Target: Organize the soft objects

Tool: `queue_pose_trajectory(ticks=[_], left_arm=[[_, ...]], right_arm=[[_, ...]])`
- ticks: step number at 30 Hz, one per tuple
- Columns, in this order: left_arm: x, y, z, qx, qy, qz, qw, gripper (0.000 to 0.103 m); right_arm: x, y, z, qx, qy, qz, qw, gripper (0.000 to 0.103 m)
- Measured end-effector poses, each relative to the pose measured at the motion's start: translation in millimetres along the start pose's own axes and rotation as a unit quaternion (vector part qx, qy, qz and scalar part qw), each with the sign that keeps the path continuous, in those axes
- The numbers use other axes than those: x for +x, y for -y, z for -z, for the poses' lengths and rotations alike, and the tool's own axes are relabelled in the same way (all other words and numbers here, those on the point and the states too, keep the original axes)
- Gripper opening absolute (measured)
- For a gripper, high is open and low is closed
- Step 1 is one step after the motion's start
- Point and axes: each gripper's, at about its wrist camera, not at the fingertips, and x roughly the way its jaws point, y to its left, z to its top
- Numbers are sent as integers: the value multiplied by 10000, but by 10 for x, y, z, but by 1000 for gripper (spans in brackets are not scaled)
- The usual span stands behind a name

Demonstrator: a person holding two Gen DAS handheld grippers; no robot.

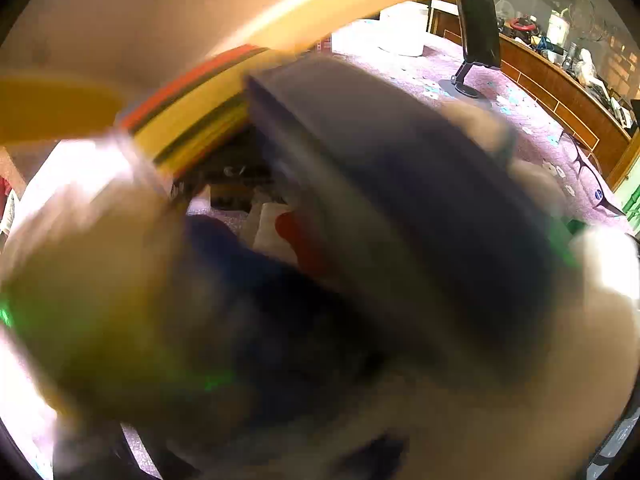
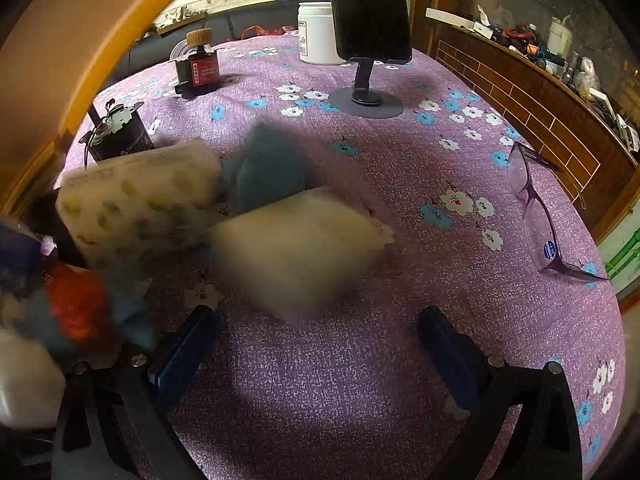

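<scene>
1. Hovering low over the tablecloth [image 2: 400, 200], the right gripper [image 2: 318, 330]: jaws spread wide, nothing between the two blue pads [image 2: 188, 344], so released and probably getting ready for a pick.
2. Lying just ahead of the right gripper, a little toward its left pad, a cream pillow [image 2: 300, 244]; blurred, so possibly moving, not possible to tell for sure.
3. Sitting farther ahead and to the left, a patterned pillow [image 2: 140, 204], tilted up on its edge; touching or nearly touching the cream one at the near corner.
4. Peeking out behind these two, a teal cushion [image 2: 264, 164], partly hidden. Looking like a loose pile gathered on the left side, probably because sorting is happening there.
5. Showing at the far left of the right view, something red and fuzzy [image 2: 76, 308] with a dark blue part above it; too blurred to name.
6. Standing well ahead, hard things only: a dark bottle [image 2: 200, 68], a white jar [image 2: 316, 36], a phone stand [image 2: 370, 32]. Resting well off to the right, glasses [image 2: 540, 216], out of the way.
7. Showing almost nothing clear, the left view: large blurred dark and cream shapes very close to the lens. Not possible to tell whether the left gripper is released or clenched.
8. Judging the task as only partly done, soft things being still unstacked.
</scene>
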Motion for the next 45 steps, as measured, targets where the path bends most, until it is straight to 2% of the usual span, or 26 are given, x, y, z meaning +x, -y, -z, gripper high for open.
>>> queue_pose_trajectory(ticks=[45], left_arm=[[15, 93, 5, 14, 11, -12, 10000, 103]], right_arm=[[0, -11, 1, -29, 1, -20, 10000, 102]])
